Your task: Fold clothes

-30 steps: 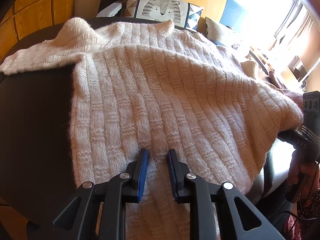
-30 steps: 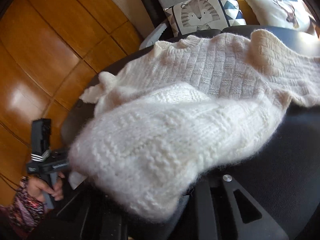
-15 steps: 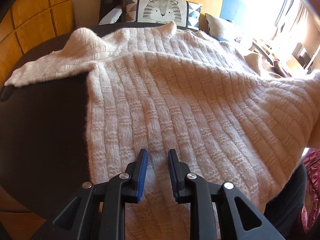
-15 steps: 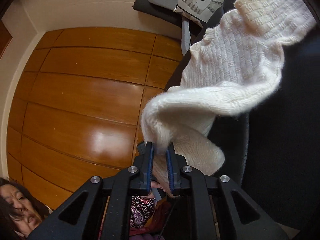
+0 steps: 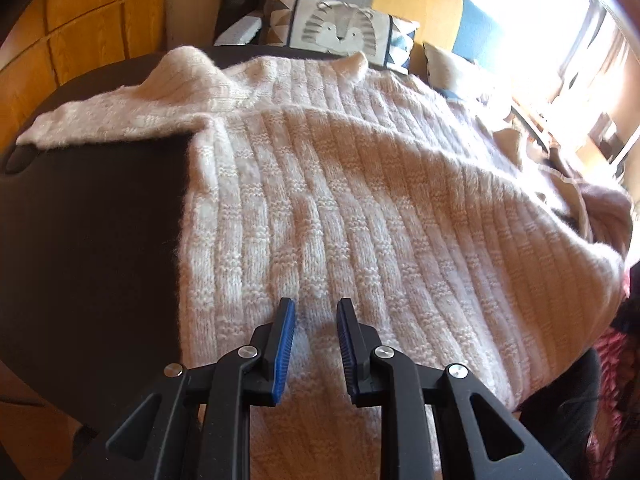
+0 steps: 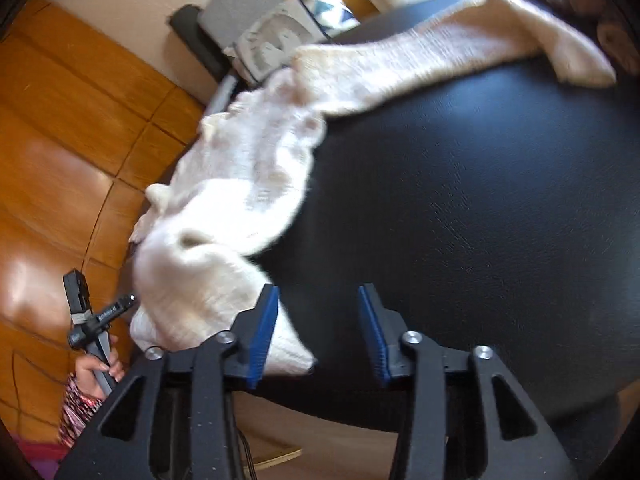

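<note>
Left wrist view, gripper: the left gripper (image 5: 316, 346) hangs low over the cream knitted sweater (image 5: 360, 216), its blue pads a narrow gap apart; knit shows between the pads, but whether they pinch it cannot be told.
Left wrist view, sweater: it lies spread across the black table (image 5: 92, 240), with one sleeve (image 5: 120, 120) stretched out to the left.
Left wrist view, beyond: a lion-print cushion (image 5: 340, 30) and a bright window (image 5: 560, 20) stand past the table's far edge.
Right wrist view, gripper: the right gripper (image 6: 320, 328) has its jaws standing wide, having just opened, with only bare table between the pads; the sweater's edge lies against the outer side of the left finger.
Right wrist view, sweater: here the sweater (image 6: 248, 184) sits bunched along the left edge of the table (image 6: 460, 200), a sleeve (image 6: 440, 56) trailing off to the upper right.
Only in the right wrist view: a hand (image 6: 98, 370) gripping the other tool's handle, and the orange wood floor (image 6: 60, 140).
Change, right: half a second ago these jaws pinched a fold of sweater lifted over the floor; now the fold lies dropped on the table.
Change, left: the left gripper sits where it was, gap unchanged, and the right-hand tool seen a second ago is gone from its view.
</note>
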A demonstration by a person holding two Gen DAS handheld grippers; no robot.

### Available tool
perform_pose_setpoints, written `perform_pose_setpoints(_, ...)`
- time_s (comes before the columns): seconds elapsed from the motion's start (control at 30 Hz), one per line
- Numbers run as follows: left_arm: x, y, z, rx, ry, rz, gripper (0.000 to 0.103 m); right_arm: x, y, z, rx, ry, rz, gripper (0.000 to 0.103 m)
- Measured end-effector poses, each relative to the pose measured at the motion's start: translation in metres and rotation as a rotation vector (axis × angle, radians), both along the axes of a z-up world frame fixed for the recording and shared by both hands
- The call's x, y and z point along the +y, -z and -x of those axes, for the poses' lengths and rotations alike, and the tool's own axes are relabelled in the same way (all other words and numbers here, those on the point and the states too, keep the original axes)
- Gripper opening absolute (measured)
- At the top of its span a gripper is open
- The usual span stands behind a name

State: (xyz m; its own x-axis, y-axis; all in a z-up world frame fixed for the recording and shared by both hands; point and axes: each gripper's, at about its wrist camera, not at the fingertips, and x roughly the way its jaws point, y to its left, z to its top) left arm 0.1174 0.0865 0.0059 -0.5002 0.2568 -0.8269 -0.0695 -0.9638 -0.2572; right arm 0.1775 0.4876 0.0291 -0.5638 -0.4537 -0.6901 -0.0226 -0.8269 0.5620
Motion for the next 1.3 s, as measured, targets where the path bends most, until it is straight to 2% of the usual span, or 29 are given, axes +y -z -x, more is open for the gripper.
perform_pose_setpoints(0.1,-0.024,-0.005,-0.020,0.025,-0.049,-0.102,0.022,-0.022,-0.013,-0.010,0.120,-0.101,-0.073,0.071)
perform_pose_setpoints(0.2,-0.046,0.000,-0.039,-0.026,-0.078,-0.199,0.025,-0.047,-0.011,-0.008,0.153,-0.204,-0.194,0.072)
perform_pose_setpoints(0.33,-0.056,0.003,-0.055,-0.067,-0.064,-0.262,0.025,-0.073,-0.001,0.001,0.154,-0.274,-0.258,0.072)
perform_pose_setpoints(0.47,-0.049,0.009,-0.056,-0.113,-0.021,-0.219,0.026,-0.089,0.010,0.010,0.136,-0.275,-0.309,0.072)
perform_pose_setpoints(0.53,-0.045,0.016,-0.055,-0.148,-0.018,-0.209,0.026,-0.094,0.016,0.014,0.113,-0.272,-0.299,0.071)
perform_pose_setpoints(0.57,-0.044,0.016,-0.054,-0.149,-0.016,-0.208,0.026,-0.096,0.019,0.015,0.099,-0.270,-0.285,0.065)
perform_pose_setpoints(0.63,-0.042,0.017,-0.052,-0.149,-0.014,-0.216,0.027,-0.095,0.024,0.018,0.055,-0.278,-0.231,0.018)
perform_pose_setpoints(0.8,-0.045,0.023,-0.039,-0.163,-0.009,-0.284,0.025,-0.079,0.024,0.018,-0.024,-0.238,-0.061,0.017)
perform_pose_setpoints(0.9,-0.048,0.021,-0.029,-0.193,0.009,-0.313,0.018,-0.067,0.014,0.013,-0.024,-0.238,0.087,0.016)
perform_pose_setpoints(1.0,-0.051,0.016,-0.021,-0.213,0.041,-0.353,0.001,-0.058,-0.001,0.007,-0.011,-0.248,0.178,0.014)
perform_pose_setpoints(1.13,-0.056,-0.009,-0.015,-0.182,0.096,-0.413,0.001,-0.050,-0.020,-0.002,0.014,-0.274,0.318,0.010)
perform_pose_setpoints(1.2,-0.060,-0.023,-0.013,-0.183,0.127,-0.414,0.001,-0.046,-0.026,-0.005,0.020,-0.288,0.399,0.010)
perform_pose_setpoints(1.3,-0.062,-0.034,-0.011,-0.172,0.146,-0.356,0.001,-0.042,-0.026,-0.007,0.001,-0.295,0.530,0.010)
